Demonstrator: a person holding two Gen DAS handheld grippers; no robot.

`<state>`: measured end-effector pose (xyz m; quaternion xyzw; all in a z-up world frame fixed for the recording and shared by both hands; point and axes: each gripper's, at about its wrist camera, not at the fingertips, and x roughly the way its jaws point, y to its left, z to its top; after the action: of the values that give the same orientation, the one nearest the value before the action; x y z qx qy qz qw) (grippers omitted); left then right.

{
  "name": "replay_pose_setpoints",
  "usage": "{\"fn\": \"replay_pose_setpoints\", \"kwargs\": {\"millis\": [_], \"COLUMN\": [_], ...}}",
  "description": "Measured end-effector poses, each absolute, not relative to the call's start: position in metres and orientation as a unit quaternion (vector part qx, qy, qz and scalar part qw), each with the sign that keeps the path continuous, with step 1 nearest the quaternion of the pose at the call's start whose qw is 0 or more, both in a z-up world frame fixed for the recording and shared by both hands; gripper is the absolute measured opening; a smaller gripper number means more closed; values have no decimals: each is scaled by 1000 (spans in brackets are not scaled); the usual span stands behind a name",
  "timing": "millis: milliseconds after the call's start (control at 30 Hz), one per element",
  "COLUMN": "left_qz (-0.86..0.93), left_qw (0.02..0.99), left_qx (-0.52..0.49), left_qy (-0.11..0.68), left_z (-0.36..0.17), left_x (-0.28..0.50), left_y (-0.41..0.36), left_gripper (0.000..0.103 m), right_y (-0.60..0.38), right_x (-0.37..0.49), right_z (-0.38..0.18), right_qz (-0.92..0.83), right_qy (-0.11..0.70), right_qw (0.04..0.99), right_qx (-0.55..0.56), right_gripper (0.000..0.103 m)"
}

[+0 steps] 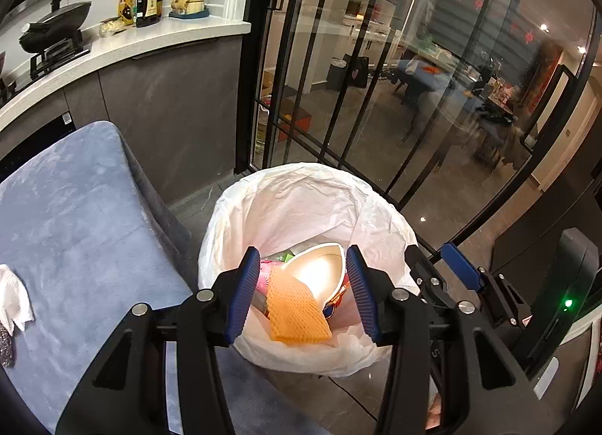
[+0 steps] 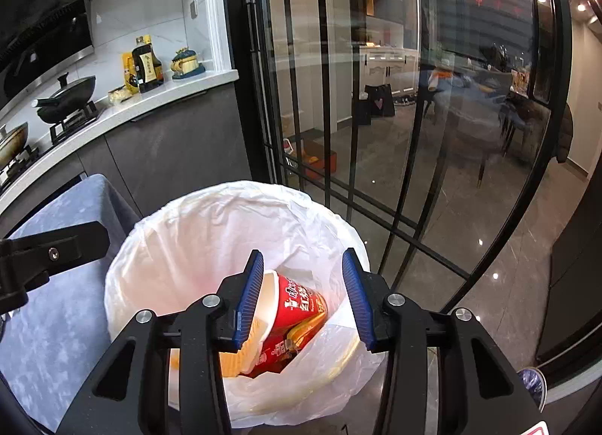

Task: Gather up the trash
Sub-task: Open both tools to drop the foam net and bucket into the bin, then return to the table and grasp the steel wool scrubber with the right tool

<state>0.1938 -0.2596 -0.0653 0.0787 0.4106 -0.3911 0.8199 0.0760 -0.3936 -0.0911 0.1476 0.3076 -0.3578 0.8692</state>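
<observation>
Two wrist views close above, perhaps side by side, sharing the bin (image 1: 301, 205).

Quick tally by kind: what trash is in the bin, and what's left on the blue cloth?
In bin:
Noodle cup: 1
Orange foam net: 1
Other wrappers, partly hidden: cannot count
On blue cloth:
Crumpled tissue: 1
Dark item at edge: 1, cut off
Total clearly seen: 4
</observation>
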Motion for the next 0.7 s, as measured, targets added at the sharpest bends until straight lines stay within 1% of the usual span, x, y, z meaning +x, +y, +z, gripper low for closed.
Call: {"fn": "replay_pose_setpoints", "kwargs": {"millis": [333, 700], "left_qz": [-366, -313], "left_qw": [834, 859], "left_qx": [62, 33], "left_qy": [407, 403], "left_z": [-55, -45], "left_x": [197, 210], "left_y": [-224, -147], "left_gripper": [46, 47], "right_y": [-366, -306], "right_x": [82, 103], "right_z": [-71, -48], "right_qz": [-334, -280], "right_qy": [297, 291], "right_qw": [883, 907], "right_qx": [141, 115], "right_gripper": [45, 48]}}
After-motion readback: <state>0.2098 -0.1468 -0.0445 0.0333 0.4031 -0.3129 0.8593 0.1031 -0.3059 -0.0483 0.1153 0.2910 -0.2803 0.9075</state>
